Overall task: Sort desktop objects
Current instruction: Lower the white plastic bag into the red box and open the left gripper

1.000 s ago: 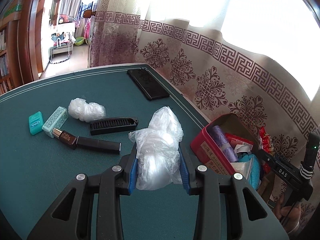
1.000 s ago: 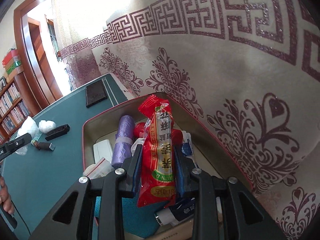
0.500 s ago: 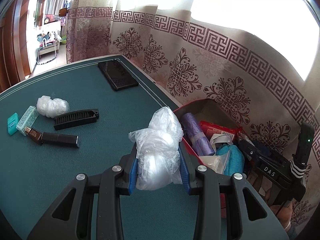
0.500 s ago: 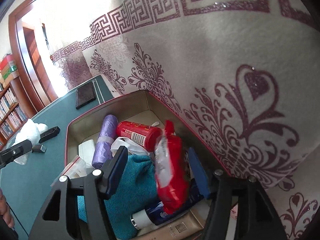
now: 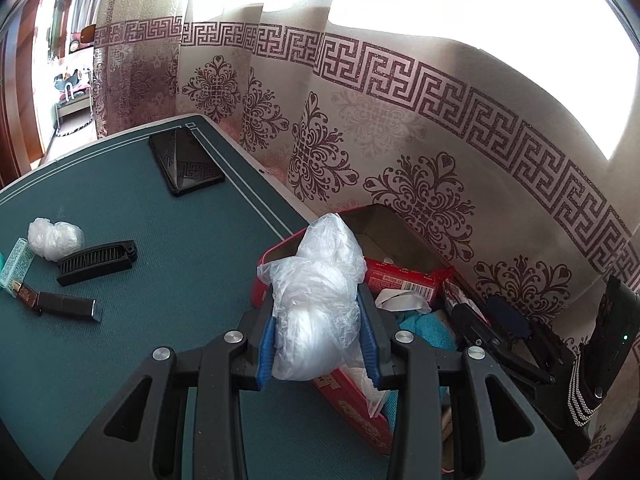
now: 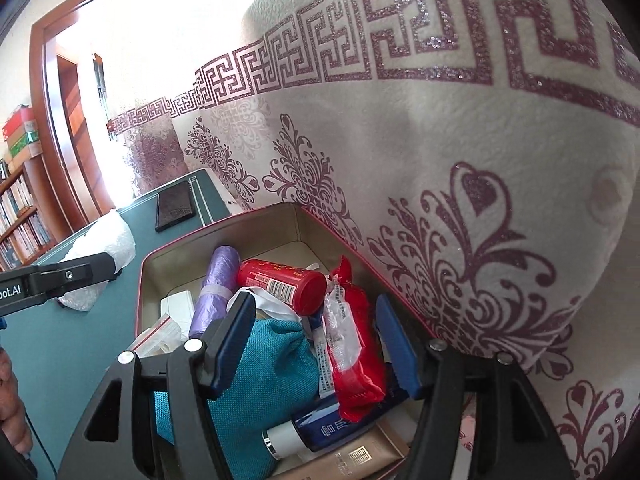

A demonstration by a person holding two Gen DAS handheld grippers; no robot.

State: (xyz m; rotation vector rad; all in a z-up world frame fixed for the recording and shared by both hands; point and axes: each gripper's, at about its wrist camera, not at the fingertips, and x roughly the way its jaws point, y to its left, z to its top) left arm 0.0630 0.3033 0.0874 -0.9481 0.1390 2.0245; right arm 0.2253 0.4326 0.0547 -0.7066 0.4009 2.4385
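Plastic bag [image 5: 316, 316], crumpled, sitting pinched between blue pads [image 5: 265, 344] of left gripper [image 5: 318, 344], hanging over near rim of red box [image 5: 352, 404] at table [image 5: 160, 280] edge. Right gripper [image 6: 316, 344] standing spread wide above box, gripping nothing. Red packet [image 6: 352, 356] lying loose between its fingers on teal pouch [image 6: 268, 376]. Comb [image 5: 96, 262], phone [image 5: 186, 164], second bag [image 5: 54, 236] lying on table

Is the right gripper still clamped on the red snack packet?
No: the right gripper stands open, and the red snack packet lies loose in the red box.
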